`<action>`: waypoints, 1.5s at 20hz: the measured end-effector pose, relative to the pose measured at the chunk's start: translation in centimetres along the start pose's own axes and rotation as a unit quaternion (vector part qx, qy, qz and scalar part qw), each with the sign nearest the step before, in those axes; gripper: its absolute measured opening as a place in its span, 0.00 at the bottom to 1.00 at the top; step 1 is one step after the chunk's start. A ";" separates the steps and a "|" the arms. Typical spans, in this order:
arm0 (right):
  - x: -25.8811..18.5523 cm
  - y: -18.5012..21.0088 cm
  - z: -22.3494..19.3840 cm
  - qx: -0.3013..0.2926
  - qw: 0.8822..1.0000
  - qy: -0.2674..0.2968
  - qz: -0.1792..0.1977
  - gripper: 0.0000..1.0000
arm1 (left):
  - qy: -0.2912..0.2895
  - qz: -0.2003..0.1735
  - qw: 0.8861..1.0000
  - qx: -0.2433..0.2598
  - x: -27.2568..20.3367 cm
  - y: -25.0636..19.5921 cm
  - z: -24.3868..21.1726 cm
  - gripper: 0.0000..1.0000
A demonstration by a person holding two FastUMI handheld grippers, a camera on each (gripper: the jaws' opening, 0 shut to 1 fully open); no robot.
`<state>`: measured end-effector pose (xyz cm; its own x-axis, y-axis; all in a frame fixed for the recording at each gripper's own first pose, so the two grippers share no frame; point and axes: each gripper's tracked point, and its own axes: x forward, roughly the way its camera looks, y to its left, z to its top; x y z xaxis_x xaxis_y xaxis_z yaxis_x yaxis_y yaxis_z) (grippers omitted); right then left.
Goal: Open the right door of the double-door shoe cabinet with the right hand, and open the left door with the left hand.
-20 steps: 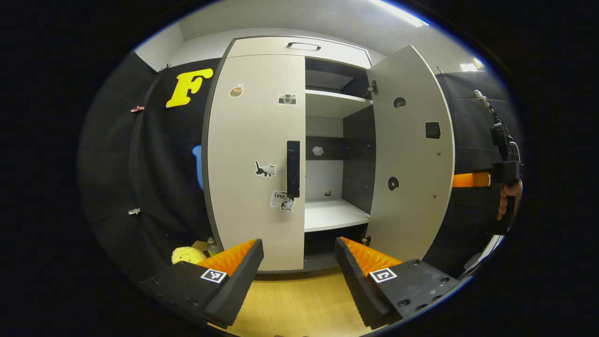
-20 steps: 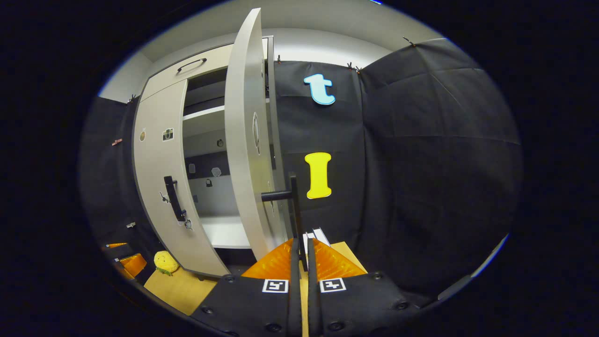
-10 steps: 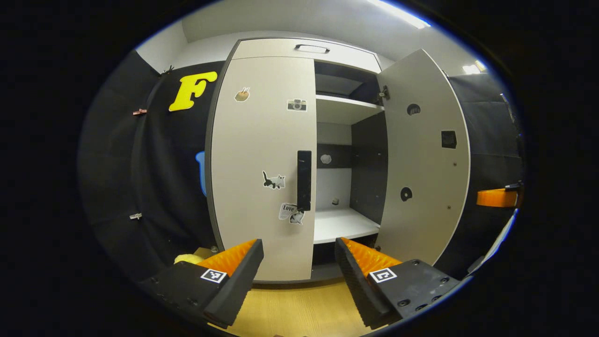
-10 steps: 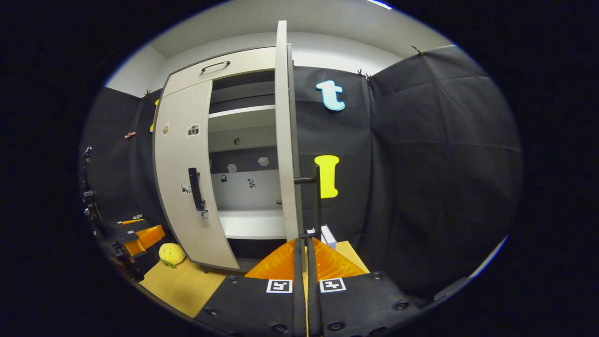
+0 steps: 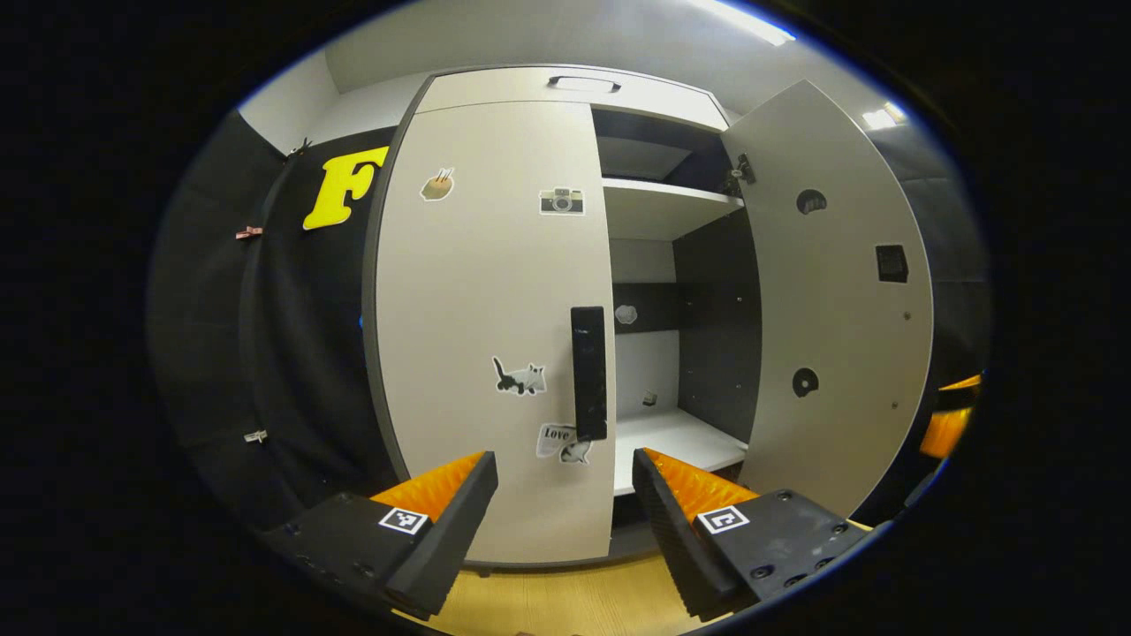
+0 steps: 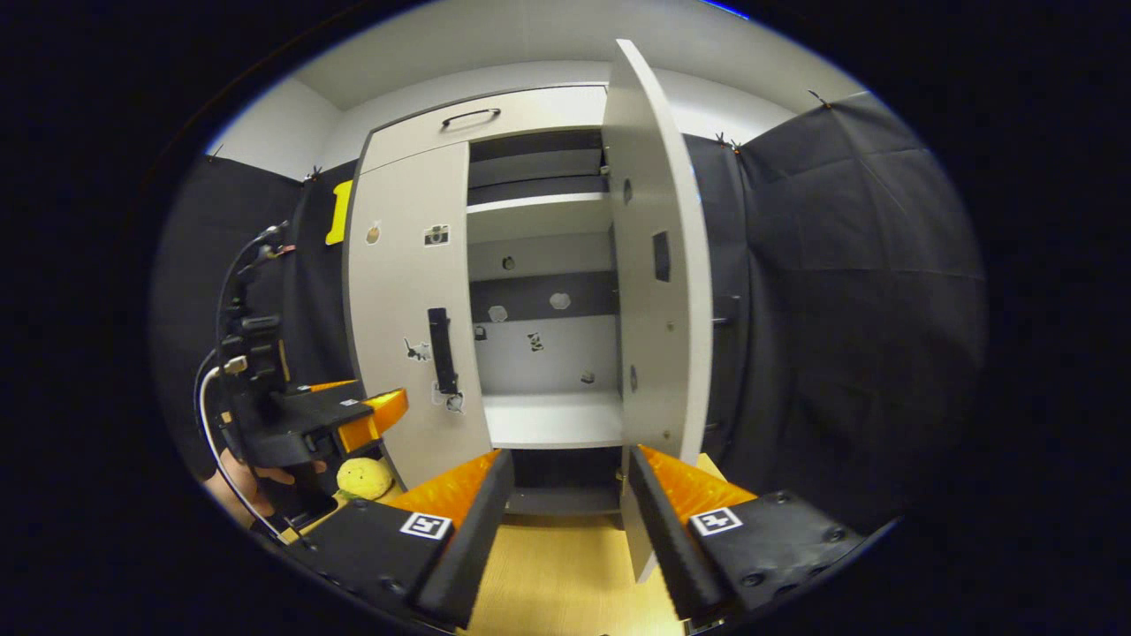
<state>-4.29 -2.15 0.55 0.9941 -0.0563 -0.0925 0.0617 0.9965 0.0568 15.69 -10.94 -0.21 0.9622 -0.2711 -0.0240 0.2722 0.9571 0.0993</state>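
Observation:
The shoe cabinet's left door (image 5: 486,336) is closed, its dark vertical handle (image 5: 589,371) just above and ahead of my open left gripper (image 5: 565,481), not touching it. The right door (image 5: 839,291) stands swung wide, showing white shelves (image 5: 671,437). In the right gripper view the right door (image 6: 663,265) is seen nearly edge-on, close in front of my right gripper (image 6: 565,495), which is open and holds nothing. The left door (image 6: 406,291) and its handle (image 6: 439,349) sit left of it. The left gripper (image 6: 367,402), held by a hand (image 6: 239,477), hovers near that door.
A yellow plush toy (image 6: 362,477) lies on the wooden floor (image 6: 557,574) by the cabinet's left foot. A drawer with a handle (image 5: 583,84) tops the cabinet. Black cloth walls close in on both sides. The right gripper (image 5: 954,406) shows at the far right edge.
The right gripper let go of the right door's handle, opened, and swung round to face the cabinet. The left gripper moved closer to the left door's handle.

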 end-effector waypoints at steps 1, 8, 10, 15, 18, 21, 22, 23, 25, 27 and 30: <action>0.9 0.5 -0.3 -0.001 1.000 0.001 0.004 0.96 | -0.004 0.001 1.000 0.004 0.8 0.0 0.5 0.95; 2.6 1.9 -1.4 0.004 1.000 -0.001 0.023 1.00 | -0.020 0.004 1.000 -0.002 7.3 -0.5 2.7 0.90; 2.9 2.0 -2.0 0.003 1.000 0.003 0.030 1.00 | -0.015 0.017 1.000 -0.002 9.2 -0.1 2.5 0.86; 3.5 1.7 -3.6 0.009 0.999 0.021 0.047 1.00 | -0.006 0.023 0.999 -0.029 11.7 -0.6 2.6 0.74; 3.9 1.8 -4.4 0.018 0.997 0.031 0.063 0.99 | 0.005 0.028 0.999 -0.042 12.6 -1.1 2.4 0.58; 4.0 1.9 -5.0 0.019 0.996 0.039 0.081 0.98 | 0.010 0.036 0.999 -0.040 13.0 -1.7 2.2 0.42; 4.1 1.8 -5.1 0.016 0.995 0.040 0.085 0.99 | 0.007 0.040 0.999 -0.032 13.0 -1.6 2.3 0.36; 4.2 1.7 -5.3 0.014 0.995 0.040 0.088 0.99 | 0.008 0.041 0.999 -0.024 13.0 -1.6 2.2 0.35; 4.3 1.7 -5.5 0.016 0.994 0.043 0.097 0.98 | 0.007 0.041 0.999 -0.029 12.9 -1.7 2.0 0.34; 4.4 1.6 -5.9 0.021 0.993 0.050 0.107 0.99 | 0.004 0.042 0.998 -0.039 12.8 -1.6 2.0 0.28; 4.2 1.4 -6.5 0.025 0.991 0.059 0.119 0.98 | 0.005 0.052 0.998 -0.024 12.8 -1.6 1.9 0.12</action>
<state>-0.58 -0.59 -6.25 0.9636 0.1914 -0.1865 -0.1666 0.9760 0.1404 27.58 -16.17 1.21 0.9852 -0.1695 -0.0255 0.1707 0.9839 0.0533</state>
